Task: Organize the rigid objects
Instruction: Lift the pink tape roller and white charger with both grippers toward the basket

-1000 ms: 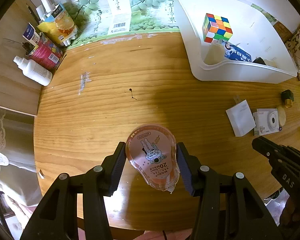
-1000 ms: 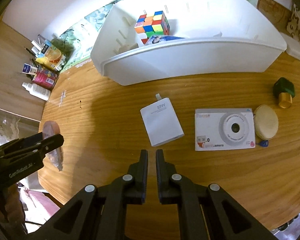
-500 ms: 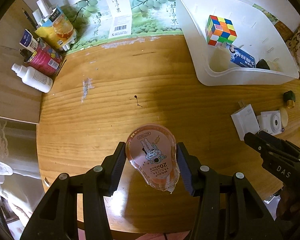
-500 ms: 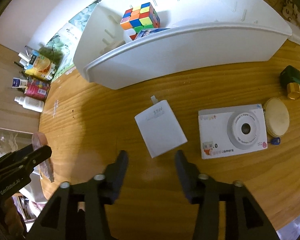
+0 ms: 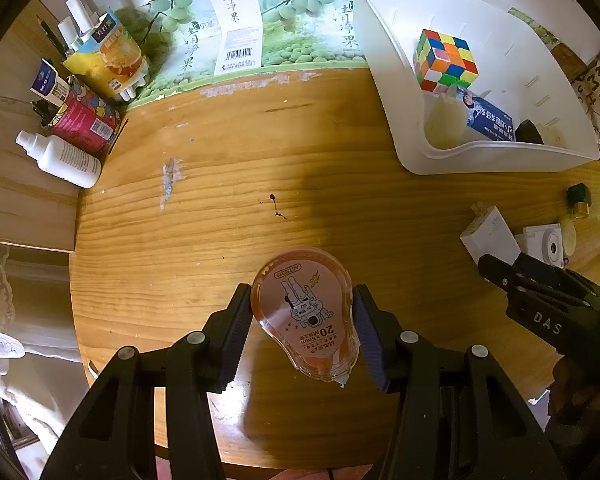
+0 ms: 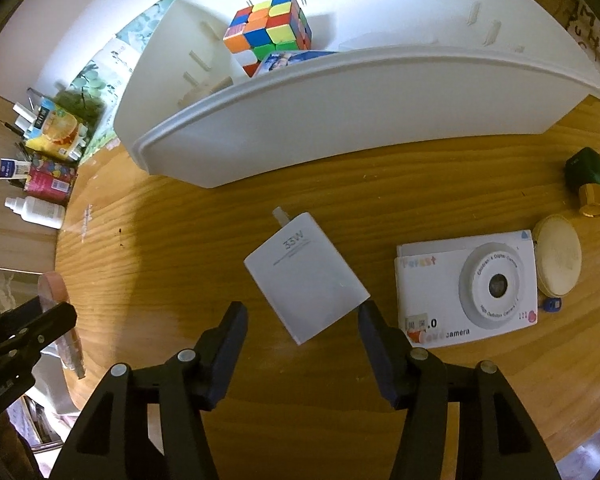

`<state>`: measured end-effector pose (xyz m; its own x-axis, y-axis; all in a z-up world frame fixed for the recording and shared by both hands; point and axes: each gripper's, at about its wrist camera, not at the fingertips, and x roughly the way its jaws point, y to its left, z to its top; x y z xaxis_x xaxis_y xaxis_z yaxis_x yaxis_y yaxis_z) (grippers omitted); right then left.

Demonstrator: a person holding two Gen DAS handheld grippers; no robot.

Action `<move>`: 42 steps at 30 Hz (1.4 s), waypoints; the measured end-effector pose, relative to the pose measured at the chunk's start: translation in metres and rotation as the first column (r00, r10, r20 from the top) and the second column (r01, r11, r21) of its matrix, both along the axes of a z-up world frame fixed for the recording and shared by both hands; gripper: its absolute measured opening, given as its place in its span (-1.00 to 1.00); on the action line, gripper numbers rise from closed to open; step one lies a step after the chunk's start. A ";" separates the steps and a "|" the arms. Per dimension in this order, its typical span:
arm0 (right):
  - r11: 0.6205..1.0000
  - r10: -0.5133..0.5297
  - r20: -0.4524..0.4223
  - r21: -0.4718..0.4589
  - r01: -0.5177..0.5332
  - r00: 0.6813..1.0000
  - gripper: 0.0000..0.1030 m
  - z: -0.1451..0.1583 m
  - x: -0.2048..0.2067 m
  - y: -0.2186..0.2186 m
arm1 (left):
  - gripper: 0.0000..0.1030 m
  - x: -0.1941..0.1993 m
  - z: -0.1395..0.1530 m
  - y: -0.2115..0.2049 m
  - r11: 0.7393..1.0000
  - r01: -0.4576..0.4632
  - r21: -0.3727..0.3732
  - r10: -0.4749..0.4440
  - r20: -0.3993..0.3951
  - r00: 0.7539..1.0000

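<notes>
Orange correction tape dispenser (image 5: 306, 314) sits clamped between the jaws of the left gripper (image 5: 302, 328), held above the wooden table (image 5: 220, 200). Further right, the right gripper (image 6: 302, 340) hovers spread wide, fingers flanking the near corner of the white charger (image 6: 306, 276) lying before the white bin (image 6: 340, 120).

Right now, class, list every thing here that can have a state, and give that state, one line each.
left gripper: shut on the correction tape.
correction tape: held above the table.
right gripper: open, around the charger's near corner.
charger: flat on the table, prongs toward the bin.
white bin: holds the puzzle cube.
puzzle cube: scrambled.
toy camera: lying lens up.
</notes>
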<state>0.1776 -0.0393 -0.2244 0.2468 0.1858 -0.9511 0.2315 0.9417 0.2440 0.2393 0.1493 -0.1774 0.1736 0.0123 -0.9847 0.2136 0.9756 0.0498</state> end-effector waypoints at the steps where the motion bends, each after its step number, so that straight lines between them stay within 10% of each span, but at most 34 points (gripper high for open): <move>1: 1.000 0.001 -0.002 -0.004 -0.001 1.000 0.13 -0.001 0.001 0.001 | 0.04 0.000 0.000 0.000 1.000 0.000 0.000 0.000 0.000 1.000; 41: 0.956 0.273 -0.023 -0.100 -0.274 0.962 -0.28 -0.006 0.009 0.021 | 0.05 -0.012 0.050 -0.012 0.997 -0.068 -0.020 0.070 0.114 0.991; 42: 0.955 0.281 -0.024 -0.094 -0.282 0.959 -0.74 -0.006 0.009 0.023 | 0.05 -0.011 0.052 -0.013 0.998 -0.067 -0.023 0.069 0.118 0.991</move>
